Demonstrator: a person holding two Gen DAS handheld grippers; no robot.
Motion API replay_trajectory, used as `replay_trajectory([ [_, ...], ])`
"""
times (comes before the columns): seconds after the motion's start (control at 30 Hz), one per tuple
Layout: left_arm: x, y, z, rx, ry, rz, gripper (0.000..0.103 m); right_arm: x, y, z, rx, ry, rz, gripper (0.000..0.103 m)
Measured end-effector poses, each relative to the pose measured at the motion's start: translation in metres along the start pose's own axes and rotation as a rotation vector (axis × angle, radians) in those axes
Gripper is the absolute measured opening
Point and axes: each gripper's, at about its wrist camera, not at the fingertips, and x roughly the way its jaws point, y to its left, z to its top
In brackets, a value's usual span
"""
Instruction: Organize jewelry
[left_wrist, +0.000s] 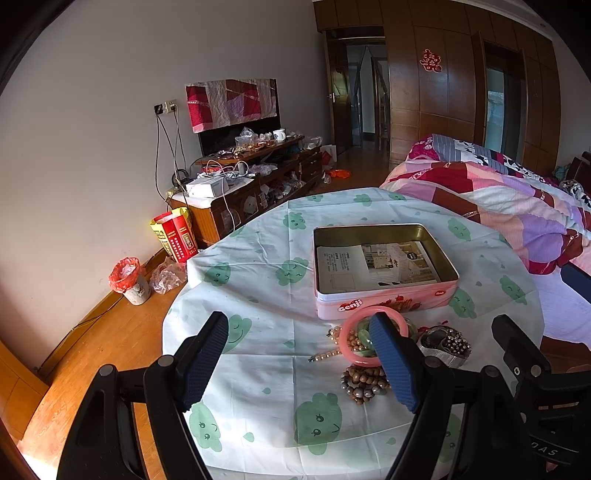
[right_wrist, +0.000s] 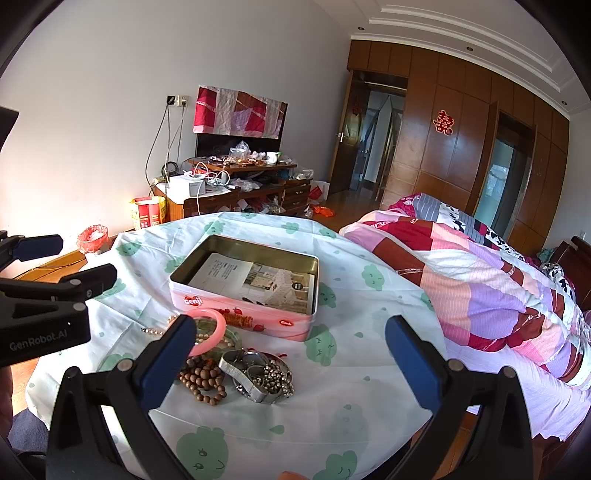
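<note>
At lower centre of the frame, a glossy pink bangle (left_wrist: 349, 341) tops a heap with wooden bead bracelets (left_wrist: 364, 384) and a silvery metallic piece (left_wrist: 445, 343), just below the rectangular pink tin (left_wrist: 384, 299) with its paper liner, on a creased cloud-print tablecloth (left_wrist: 258, 258). The left gripper (left_wrist: 299, 354) and right gripper (right_wrist: 291, 358) both gape wide, holding nothing.

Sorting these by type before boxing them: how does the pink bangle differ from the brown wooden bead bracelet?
The smooth pink plastic bangle is one solid ring; the brown wooden bead bracelet is many small round beads strung in loops. The bangle lies nearer the pink tin, propped on other jewelry; the beads lie on the tablecloth, nearer the grippers. Both are outside the tin.
</note>
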Motion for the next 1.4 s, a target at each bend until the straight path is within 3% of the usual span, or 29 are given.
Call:
replay_trajectory([
  [1.4,0.0085,0.0084,-0.0024,-0.01,0.01,0.013,0.079,0.0002,0.0001,-0.0004,0.0,0.004,0.001,0.103],
])
